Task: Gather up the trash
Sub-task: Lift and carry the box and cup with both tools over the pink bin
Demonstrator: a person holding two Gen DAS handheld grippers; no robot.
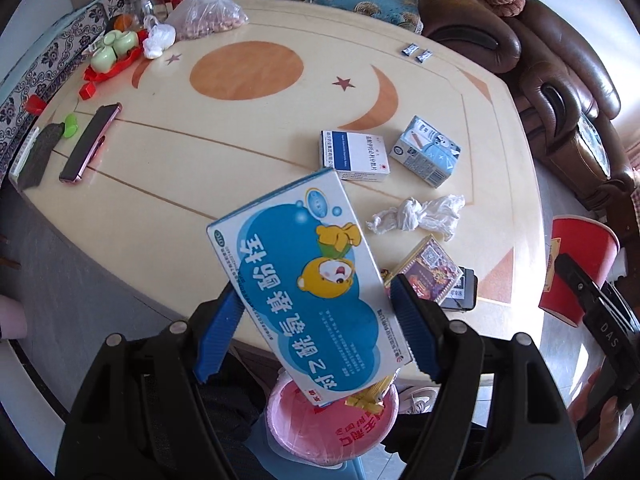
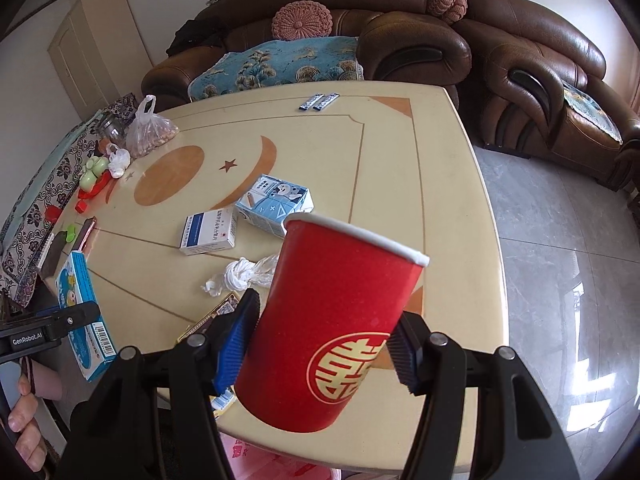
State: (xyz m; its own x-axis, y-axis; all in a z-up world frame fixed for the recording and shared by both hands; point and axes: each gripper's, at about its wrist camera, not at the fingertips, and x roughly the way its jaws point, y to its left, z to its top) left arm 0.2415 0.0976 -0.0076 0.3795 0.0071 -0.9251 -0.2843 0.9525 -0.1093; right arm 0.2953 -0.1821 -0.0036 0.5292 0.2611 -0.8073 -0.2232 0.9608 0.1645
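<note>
My left gripper (image 1: pixel 316 336) is shut on a blue and white medicine box with a cartoon bear (image 1: pixel 304 284), held above a pink trash bin (image 1: pixel 332 424) below the table's near edge. My right gripper (image 2: pixel 324 344) is shut on a red paper cup (image 2: pixel 332 328), held over the table's near edge; the cup also shows in the left wrist view (image 1: pixel 576 268). On the table lie a white medicine box (image 1: pixel 354 156), a blue carton (image 1: pixel 426 152), a crumpled white tissue (image 1: pixel 416 214) and a purple card packet (image 1: pixel 430 272).
The cream table (image 1: pixel 248 152) also holds a phone (image 1: pixel 90 142), a bag of nuts (image 1: pixel 208 12), green cups on a red tray (image 1: pixel 112 52) and two small sachets (image 1: pixel 416 53). A brown leather sofa (image 2: pixel 520 48) stands behind. Grey tiled floor (image 2: pixel 560 240) lies to the right.
</note>
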